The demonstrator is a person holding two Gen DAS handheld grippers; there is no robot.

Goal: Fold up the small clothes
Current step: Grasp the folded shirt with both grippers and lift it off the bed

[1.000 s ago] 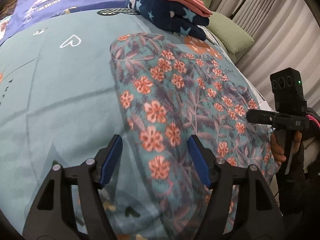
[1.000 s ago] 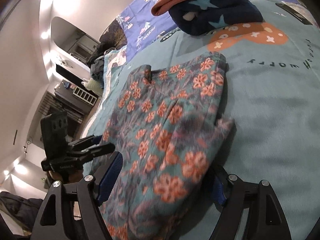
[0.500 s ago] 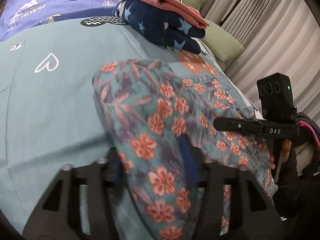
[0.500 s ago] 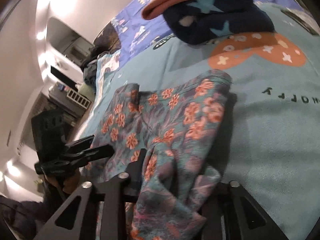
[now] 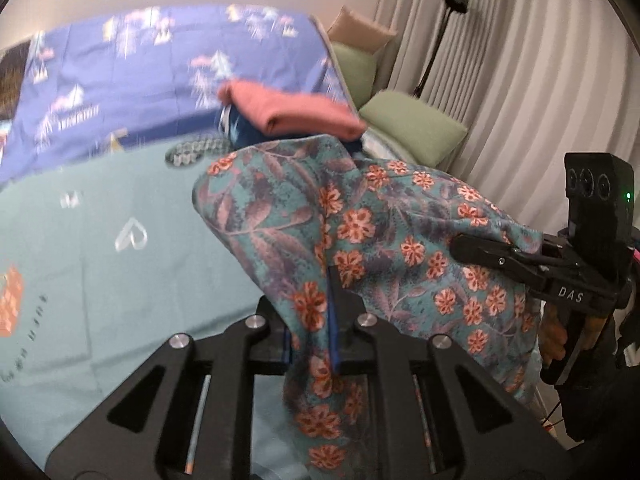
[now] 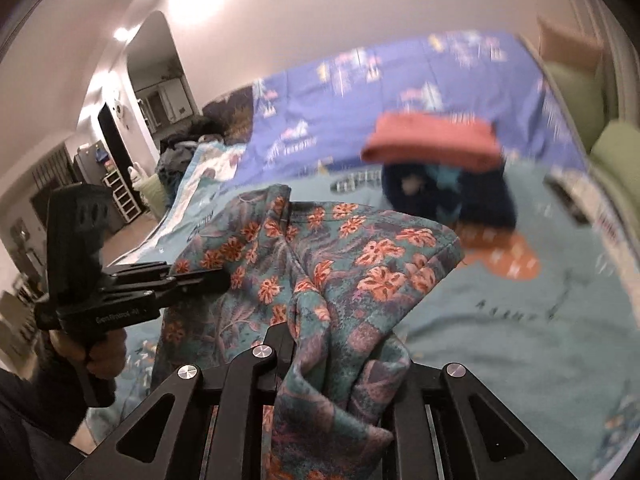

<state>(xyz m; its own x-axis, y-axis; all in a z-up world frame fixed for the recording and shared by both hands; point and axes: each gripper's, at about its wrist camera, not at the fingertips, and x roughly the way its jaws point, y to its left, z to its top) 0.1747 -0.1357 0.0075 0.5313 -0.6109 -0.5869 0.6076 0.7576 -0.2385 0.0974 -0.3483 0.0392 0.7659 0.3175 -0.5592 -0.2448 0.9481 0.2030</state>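
Now both tools closed down on floral garment, cloth between jaws. Left tool pinched near edge at 6 o'clock in its view; right tool pinched bunched hem likewise. Garment, flat on bed a second ago, hung raised between them, far end trailing on sheet. Judged: lift done, fold-over toward 12 o'clock pending. Open sheet at 9 o'clock. Folded stack at 12 o'clock, close to raised edge; green pillows at 2 o'clock.
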